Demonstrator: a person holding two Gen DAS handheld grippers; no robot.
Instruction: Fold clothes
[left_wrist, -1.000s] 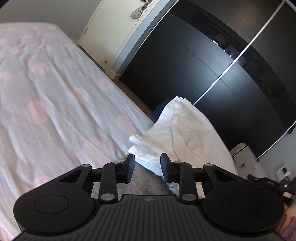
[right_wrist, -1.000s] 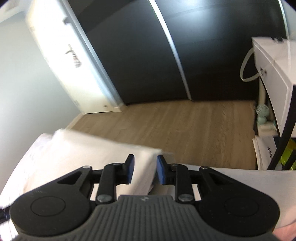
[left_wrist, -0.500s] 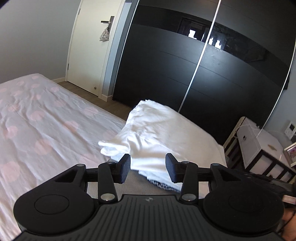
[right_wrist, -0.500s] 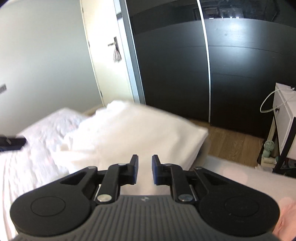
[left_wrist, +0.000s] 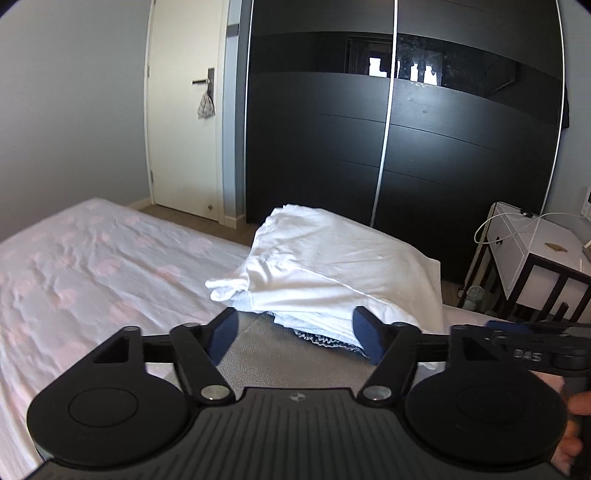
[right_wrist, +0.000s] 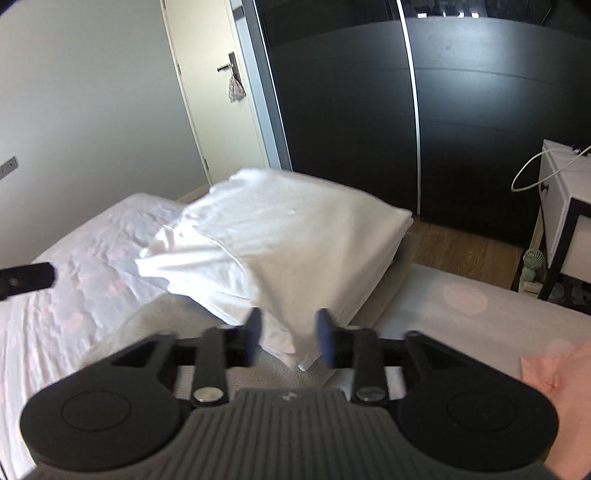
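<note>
Left wrist view
- Left gripper (left_wrist: 293, 332): jaws spread wide, nothing btwn them; blue pads face inward.
- White folded garment (left_wrist: 332, 266): at 12 o'clock just beyond the jaws, top of a stack near the bed's far edge; a loose bit sticks out toward 9 o'clock.
- Stack under it: more white layers, then a dark-and-white patterned fabric (left_wrist: 325, 340) peeking out at the near edge.
- Grey cloth (left_wrist: 258, 354): flat on the bed btwn the jaws and the stack; stack sits on it.
- Bed (left_wrist: 92, 266): pale sheet w/ pink spots, fills 9 o'clock side.
- Right gripper (left_wrist: 535, 343): seen side-on at 3 o'clock, close to the stack's right corner; can't tell its jaw gap from here.
- Backgrnd: black wardrobe (left_wrist: 443, 147) at 12–1 o'clock, door (left_wrist: 184, 129) at 11, white side table (left_wrist: 535, 251) at 2.

Right wrist view
- Right gripper (right_wrist: 289, 334): jaws moderately apart, motion-blurred; near corner of white folded garment (right_wrist: 280, 240) lies btwn the pads, but pads don't look pressed on it.
- Garment: at 12 o'clock, on grey cloth (right_wrist: 155, 325), which reaches toward 8 o'clock.
- Left gripper (right_wrist: 26, 278): dark tip only, at 9 o'clock over the bed (right_wrist: 74, 295).
- Pink fabric (right_wrist: 554, 369): at 3–4 o'clock on the bed.
- Floor (right_wrist: 461, 243): wood, at 1–2 o'clock past the bed edge.
</note>
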